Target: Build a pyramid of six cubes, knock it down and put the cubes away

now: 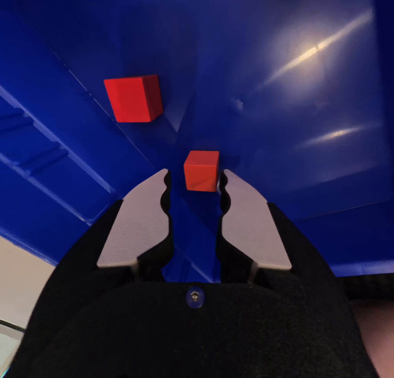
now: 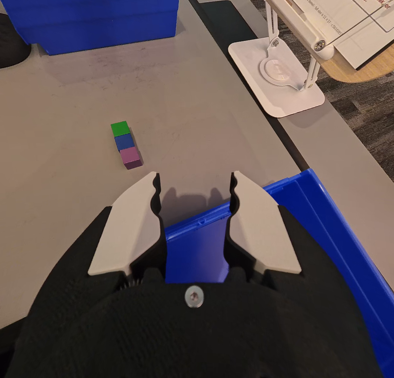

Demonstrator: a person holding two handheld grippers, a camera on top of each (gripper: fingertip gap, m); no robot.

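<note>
The left gripper gapes around a red cube in the blue bin, while the right gripper hangs spread and empty.

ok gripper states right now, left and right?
Left gripper: open, inside the blue bin, nearer red cube just past its tips, not gripped.
Right gripper: open, empty.

Left wrist view: close, looking down into the glossy blue plastic bin, which fills nearly the whole frame. Right wrist view: higher, angled forward across the grey surface from over a second blue bin's rim. No clear overlap between views.
</note>
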